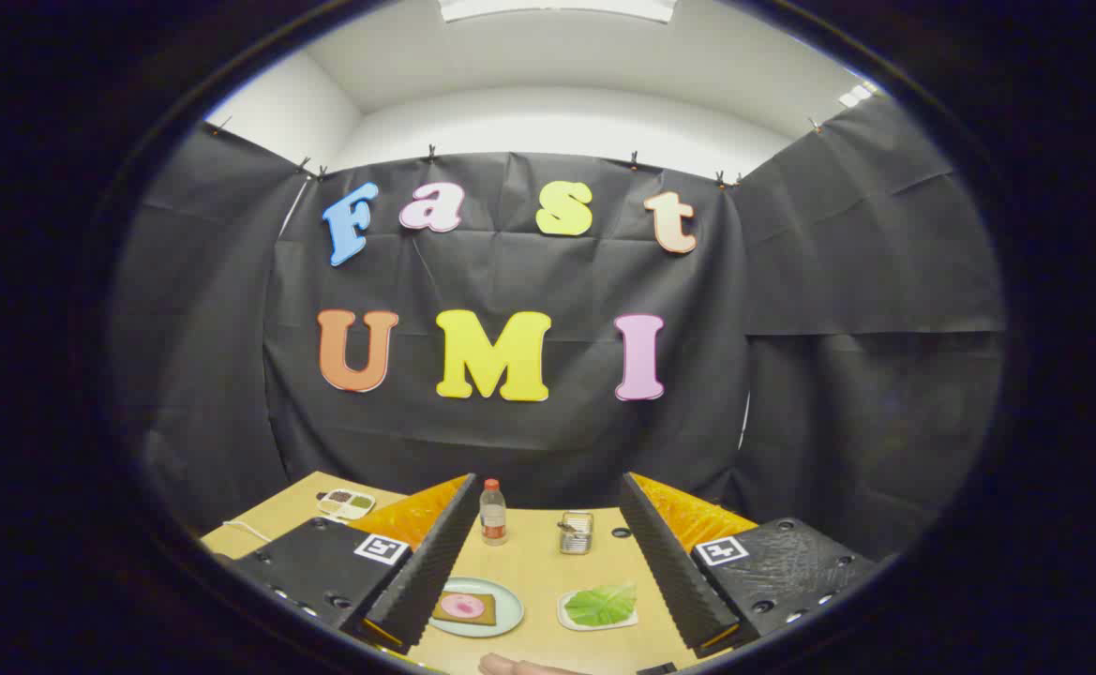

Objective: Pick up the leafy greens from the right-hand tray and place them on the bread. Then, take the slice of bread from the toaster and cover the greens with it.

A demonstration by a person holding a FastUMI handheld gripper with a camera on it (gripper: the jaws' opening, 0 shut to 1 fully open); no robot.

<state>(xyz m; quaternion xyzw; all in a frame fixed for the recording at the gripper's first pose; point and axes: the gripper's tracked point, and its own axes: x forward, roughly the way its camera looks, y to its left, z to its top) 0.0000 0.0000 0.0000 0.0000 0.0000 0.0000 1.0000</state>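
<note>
Claw (548,572) wide open, nothing between its fingers, held above the table (538,562). Greens (601,605) lie on a small white tray (568,619) just inside the right finger. Left of the greens, well apart, a plate (508,614) holds bread (465,607) with a pink slice on top, partly behind the left finger. Beyond the greens stands a toaster (577,532); a bottle (493,512) stands left of the toaster.
</note>
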